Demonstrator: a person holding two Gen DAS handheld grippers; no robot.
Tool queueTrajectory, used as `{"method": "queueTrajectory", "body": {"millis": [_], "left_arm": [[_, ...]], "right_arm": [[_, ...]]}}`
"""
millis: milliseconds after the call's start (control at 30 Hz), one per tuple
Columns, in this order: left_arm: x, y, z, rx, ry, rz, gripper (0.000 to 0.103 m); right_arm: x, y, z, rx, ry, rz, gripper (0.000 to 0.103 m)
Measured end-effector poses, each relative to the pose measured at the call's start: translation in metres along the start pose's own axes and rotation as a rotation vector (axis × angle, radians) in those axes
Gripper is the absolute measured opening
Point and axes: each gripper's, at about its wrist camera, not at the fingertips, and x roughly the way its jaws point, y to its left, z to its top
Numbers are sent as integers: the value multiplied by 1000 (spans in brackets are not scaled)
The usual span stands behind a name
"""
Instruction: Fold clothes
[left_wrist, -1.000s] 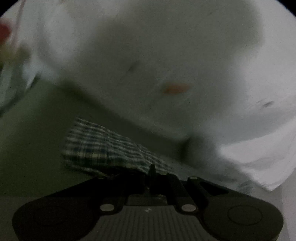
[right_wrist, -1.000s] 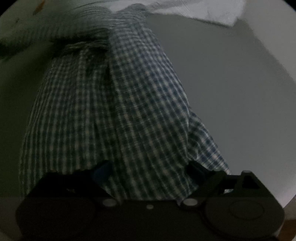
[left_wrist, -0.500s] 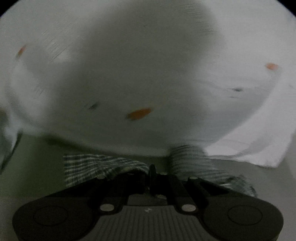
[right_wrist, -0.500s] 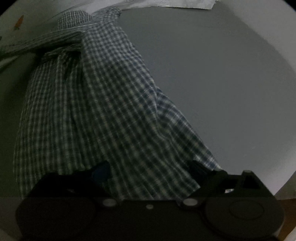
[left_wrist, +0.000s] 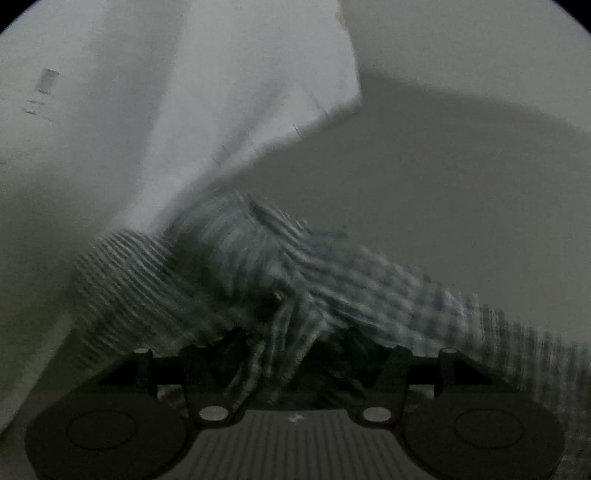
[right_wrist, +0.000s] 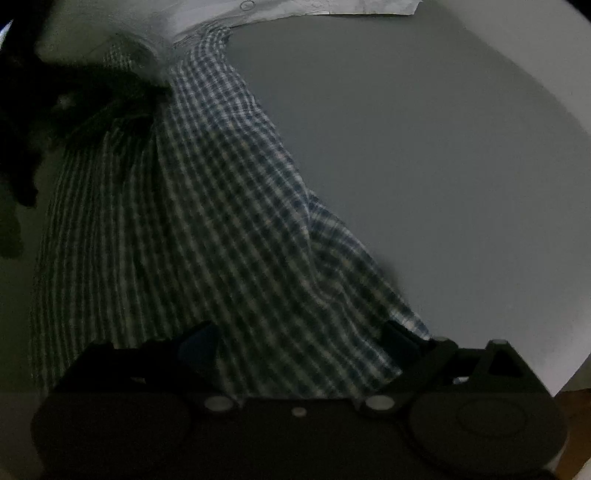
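A blue-and-white checked shirt (right_wrist: 221, 221) lies stretched over the grey table (right_wrist: 424, 166), running away from my right gripper (right_wrist: 299, 343). That gripper's jaws stand wide apart with the fabric spread between them. In the left wrist view the same shirt (left_wrist: 295, 266) is bunched and blurred right in front of my left gripper (left_wrist: 295, 343). Its jaws are opening, and a twisted fold of the cloth hangs between them without being pressed. A dark blurred shape (right_wrist: 81, 107) sits on the shirt's far left end in the right wrist view.
A white cloth (left_wrist: 240, 92) lies behind the checked bunch, and its edge (right_wrist: 314, 7) runs along the far side of the table. The table's right edge and a strip of brown floor (right_wrist: 576, 417) show at the lower right.
The left view swung from the white cloth onto the bunched checked shirt, and the left jaws went from shut to apart. A dark shape entered the right view's upper left. The right gripper stayed put.
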Motion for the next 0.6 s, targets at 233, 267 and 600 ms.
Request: {"method": "queueTrajectory", "body": {"millis": [233,267,600], "left_arm": [[-32,42,-23,-279,-51,-45,76],[-39,52,-27,-338,-60,-42,76],[-24,118,-74,-640,40,144,78]], "right_arm": [[-8,-7,26,36,-57,59,89],[-10,-6,33,39,-77,69,86],[1,57,145,-169,-325,106,43]]}}
